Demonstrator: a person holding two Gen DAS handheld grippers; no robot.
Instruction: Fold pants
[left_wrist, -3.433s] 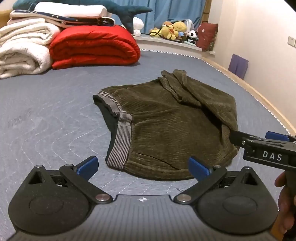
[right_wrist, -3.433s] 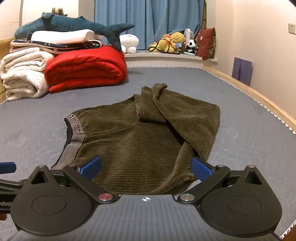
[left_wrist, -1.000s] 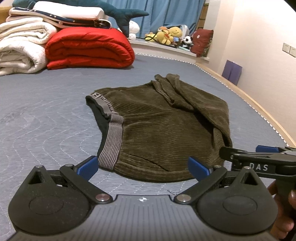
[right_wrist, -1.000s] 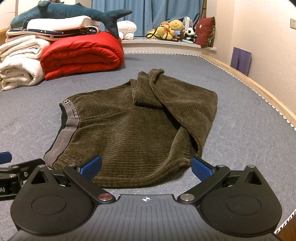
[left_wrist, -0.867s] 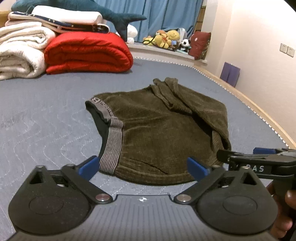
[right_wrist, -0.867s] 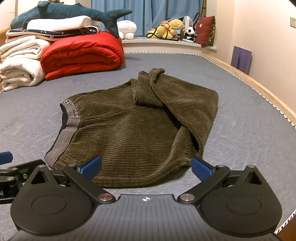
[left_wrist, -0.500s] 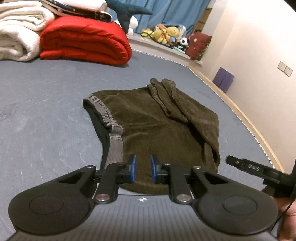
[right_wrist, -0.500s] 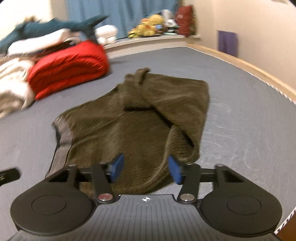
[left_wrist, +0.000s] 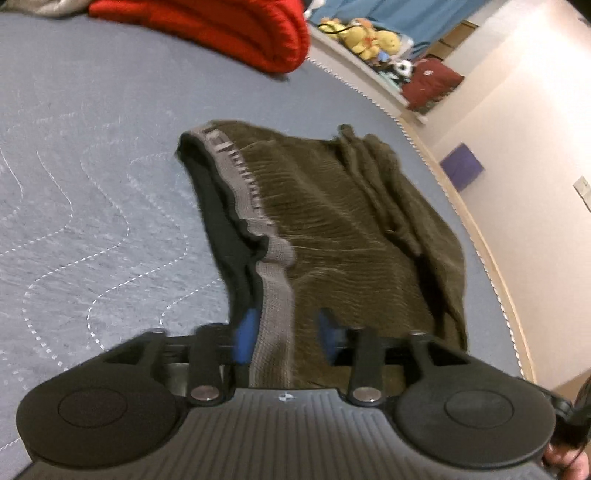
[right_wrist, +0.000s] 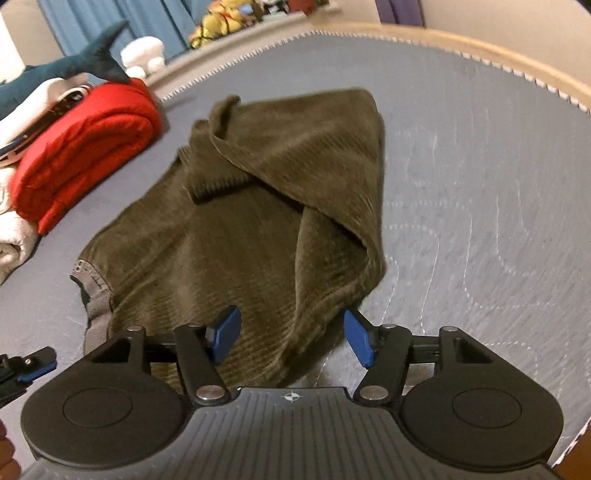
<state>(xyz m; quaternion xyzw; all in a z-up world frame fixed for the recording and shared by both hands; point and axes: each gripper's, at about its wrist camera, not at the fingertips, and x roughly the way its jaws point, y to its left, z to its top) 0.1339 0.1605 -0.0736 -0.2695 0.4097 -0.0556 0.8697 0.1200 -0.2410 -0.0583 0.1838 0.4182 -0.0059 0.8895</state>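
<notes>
- One pair of olive-green corduroy pants (right_wrist: 258, 221) lies crumpled on the grey quilted mattress (right_wrist: 480, 184), near the rolled red duvet (right_wrist: 85, 147).
- Left gripper (left_wrist: 286, 339): jaws spread astride the pants' grey waistband (left_wrist: 275, 280).
- Right gripper (right_wrist: 291, 336): jaws spread over the pants' near edge.

The left tool (left_wrist: 286, 341) straddles the pants' (left_wrist: 343, 229) grey waistband (left_wrist: 275, 291), jaws apart.

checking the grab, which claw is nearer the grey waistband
Left. The left claw straddles the waistband at the pants' near corner; the right claw sits at the opposite near corner, away from it.
</notes>
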